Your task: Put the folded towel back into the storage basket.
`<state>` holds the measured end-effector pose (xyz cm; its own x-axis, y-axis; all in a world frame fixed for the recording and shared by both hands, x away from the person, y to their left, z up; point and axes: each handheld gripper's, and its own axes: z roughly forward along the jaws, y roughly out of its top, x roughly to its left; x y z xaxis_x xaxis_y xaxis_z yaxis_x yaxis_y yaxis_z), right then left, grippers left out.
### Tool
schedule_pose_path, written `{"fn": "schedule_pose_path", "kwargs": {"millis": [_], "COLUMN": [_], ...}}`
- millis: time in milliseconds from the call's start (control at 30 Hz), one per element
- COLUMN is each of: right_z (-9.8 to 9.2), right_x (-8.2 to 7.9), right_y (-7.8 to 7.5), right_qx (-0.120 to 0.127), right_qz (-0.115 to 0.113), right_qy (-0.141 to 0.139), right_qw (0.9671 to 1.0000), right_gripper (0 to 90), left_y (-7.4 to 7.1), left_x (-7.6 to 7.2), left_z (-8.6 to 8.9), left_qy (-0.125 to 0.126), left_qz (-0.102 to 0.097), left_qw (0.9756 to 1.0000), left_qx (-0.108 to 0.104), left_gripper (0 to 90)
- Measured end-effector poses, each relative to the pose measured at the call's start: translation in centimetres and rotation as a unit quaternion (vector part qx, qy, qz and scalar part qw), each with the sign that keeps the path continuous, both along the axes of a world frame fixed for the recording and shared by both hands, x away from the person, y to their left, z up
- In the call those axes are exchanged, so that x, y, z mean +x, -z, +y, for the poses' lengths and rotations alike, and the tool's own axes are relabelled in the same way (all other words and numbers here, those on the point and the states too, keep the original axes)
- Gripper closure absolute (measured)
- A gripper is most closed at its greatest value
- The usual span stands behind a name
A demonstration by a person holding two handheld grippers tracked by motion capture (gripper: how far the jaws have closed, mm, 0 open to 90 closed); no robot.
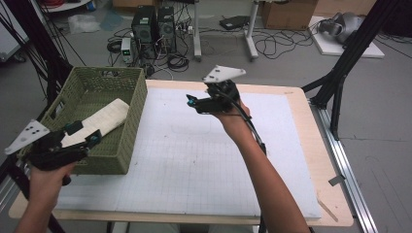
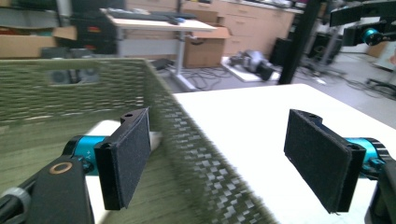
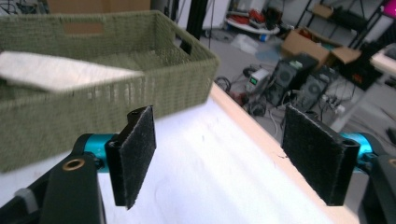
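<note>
Folded white towel (image 1: 104, 119) lies inside the green woven basket (image 1: 127, 97) at the table's (image 1: 204, 160) left edge, long axis running diagonally from the basket's near-left toward its far-right wall, far end propped on that wall. Left tool (image 1: 82, 135) hovers over the basket's near end, jaws apart, nothing between them; in the left gripper view its jaws straddle the basket's right wall (image 2: 196, 154), one pad inside over the towel (image 2: 105, 128), the other out over the bare table top. Right tool (image 1: 193, 103) is held up over the table's far-middle, well apart from the basket, pointing left toward it, jaws also apart and empty; the right gripper view shows basket (image 3: 140, 88) and towel (image 3: 56, 72) ahead. Left tool is clearly the nearer one, almost over the towel's near end; right would have to cross to the basket's right wall to reach the far end.
</note>
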<state>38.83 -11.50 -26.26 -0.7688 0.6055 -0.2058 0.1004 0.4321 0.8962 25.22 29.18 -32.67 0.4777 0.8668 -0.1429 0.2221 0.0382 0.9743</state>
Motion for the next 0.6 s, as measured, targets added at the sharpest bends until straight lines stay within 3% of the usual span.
{"fn": "schedule_pose_path", "kwargs": {"millis": [167,233,467,600], "right_z": [-3.6,-4.9,-9.7,-12.1], "right_x": [-1.7,-2.4,-4.8,-6.3], "right_y": [1.6,2.5,5.9,7.5], "right_qx": [0.01,0.025,0.032,0.029], "right_qz": [0.014,0.017,0.039,0.036], "right_qy": [0.022,0.028,0.075,0.1], "right_qw": [0.9996,0.9992,0.9959,0.9939], "right_gripper": [21.5,21.4,15.4,12.2], "left_y": [0.1,0.2,1.2,2.1], "left_x": [0.9,1.2,2.4,2.8], "left_z": [-2.8,-4.0,-8.1,-10.4], "left_qy": [0.031,0.045,0.085,0.107], "left_qz": [-0.003,-0.003,0.0,0.001], "left_qw": [0.9995,0.999,0.9964,0.9943], "left_qx": [0.0,0.002,0.004,0.008], "left_gripper": [23.3,23.6,24.4,24.4]}}
